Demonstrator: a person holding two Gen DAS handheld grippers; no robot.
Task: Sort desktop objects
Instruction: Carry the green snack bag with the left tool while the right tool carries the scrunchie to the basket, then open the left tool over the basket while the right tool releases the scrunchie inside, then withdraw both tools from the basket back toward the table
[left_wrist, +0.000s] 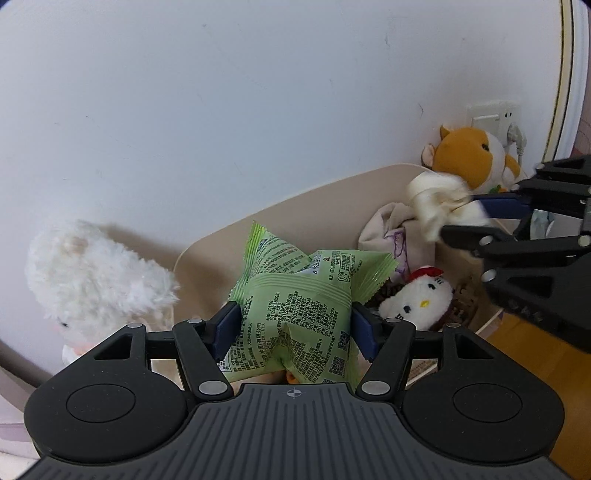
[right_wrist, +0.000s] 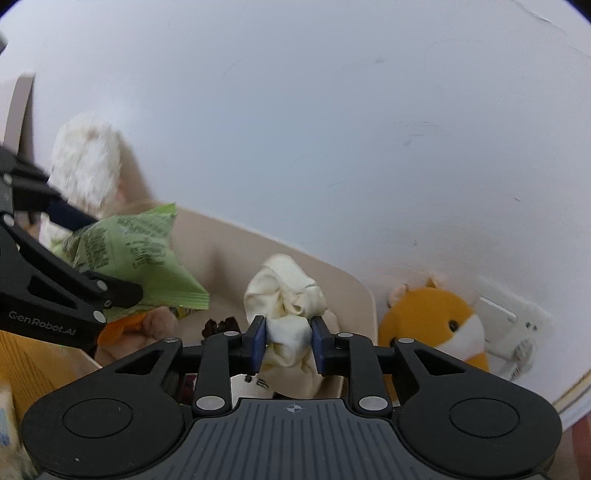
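My left gripper (left_wrist: 295, 330) is shut on a green snack packet (left_wrist: 295, 325) and holds it above a beige bin (left_wrist: 280, 210); a second green packet (left_wrist: 273, 254) lies just behind it. The held packet also shows in the right wrist view (right_wrist: 133, 254). My right gripper (right_wrist: 289, 341) is shut on a cream cloth bundle (right_wrist: 286, 295) over the same bin (right_wrist: 354, 291). In the left wrist view the right gripper (left_wrist: 476, 218) grips that cloth (left_wrist: 432, 203) at the right.
In the bin lie a Hello Kitty plush (left_wrist: 417, 301) and a pale cloth bag (left_wrist: 391, 236). An orange hamster plush (left_wrist: 472, 155) stands by a wall socket (left_wrist: 495, 118). A white fluffy plush (left_wrist: 88, 273) sits left of the bin. The wall is close behind.
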